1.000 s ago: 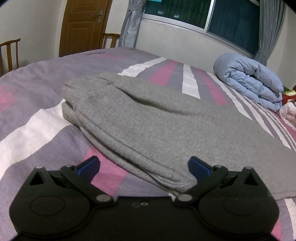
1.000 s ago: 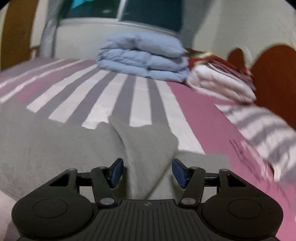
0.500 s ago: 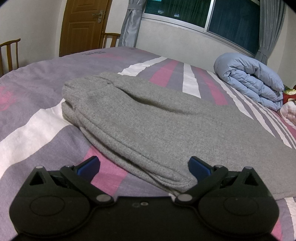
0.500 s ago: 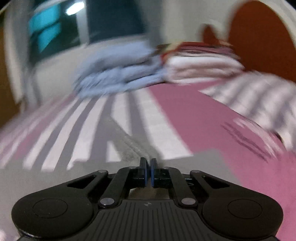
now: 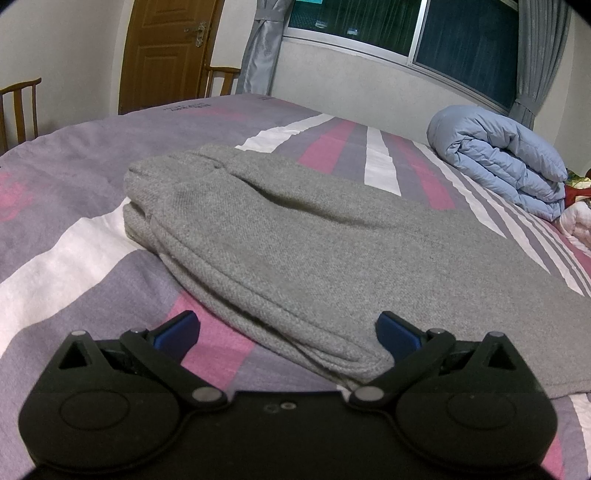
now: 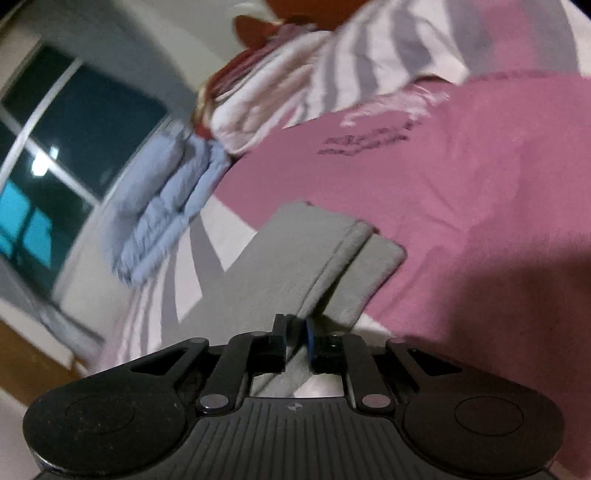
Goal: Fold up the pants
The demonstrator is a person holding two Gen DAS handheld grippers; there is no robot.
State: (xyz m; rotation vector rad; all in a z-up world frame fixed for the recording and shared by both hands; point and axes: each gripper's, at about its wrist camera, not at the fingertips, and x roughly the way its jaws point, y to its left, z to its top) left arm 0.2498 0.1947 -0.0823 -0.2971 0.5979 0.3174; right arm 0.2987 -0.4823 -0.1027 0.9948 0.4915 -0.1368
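Observation:
Grey knit pants lie on the striped bed, waist end bunched at the left, legs running off to the right. My left gripper is open, its blue pads either side of the near folded edge of the pants, low over the bed. In the right wrist view my right gripper is shut on the hem end of the grey pants and holds it lifted off the pink sheet; the view is tilted and blurred.
A folded light-blue duvet lies at the far right of the bed, with red and white bedding beside it. A wooden door, chairs and a dark window stand beyond the bed.
My right gripper closed on the pant leg end and has lifted and rolled with it. The left gripper has not moved.

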